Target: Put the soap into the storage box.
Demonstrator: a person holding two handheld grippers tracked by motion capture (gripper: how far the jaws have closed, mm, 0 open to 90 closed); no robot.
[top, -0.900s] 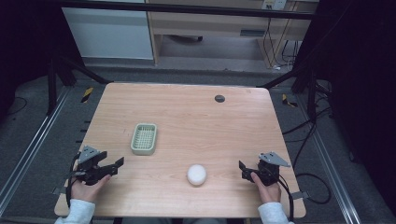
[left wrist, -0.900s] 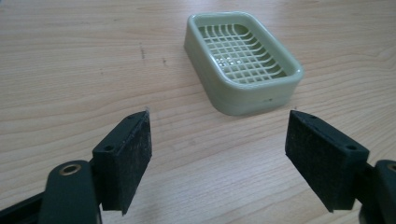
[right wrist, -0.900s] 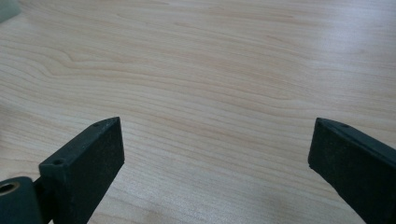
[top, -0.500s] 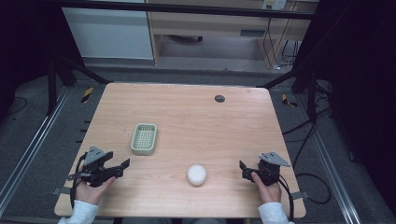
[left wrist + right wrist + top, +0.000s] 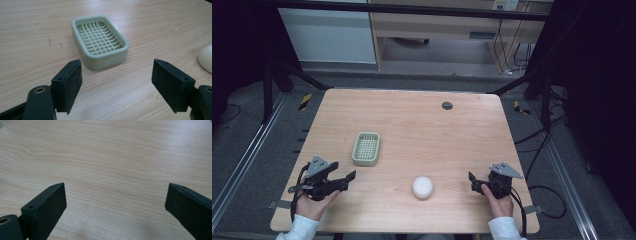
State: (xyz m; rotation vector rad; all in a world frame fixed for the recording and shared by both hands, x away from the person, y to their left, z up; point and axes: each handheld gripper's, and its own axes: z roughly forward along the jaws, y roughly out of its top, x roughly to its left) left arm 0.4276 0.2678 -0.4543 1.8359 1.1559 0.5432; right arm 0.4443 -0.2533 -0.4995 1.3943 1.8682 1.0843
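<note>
Green soap dish [image 5: 366, 148] – long axis running away from the person, left gripper [image 5: 116, 80] and right gripper [image 5: 115, 202] wide open, empty

Both hands hold low: left gripper [image 5: 343, 180] and right gripper [image 5: 473, 181] with fingers spread wide.

High view overhead facing forward, gripper views low, close, sharing tabletop [image 5: 412, 125]

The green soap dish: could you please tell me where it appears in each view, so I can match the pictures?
High view: the green soap dish sits left of the table's centre, ahead of the left gripper.
Left gripper view: the dish lies at upper centre, just beyond the open jaws.
Right gripper view: it is not in the picture.
Shared landmark: the white soap, seen at the right edge of the left gripper view.
</note>
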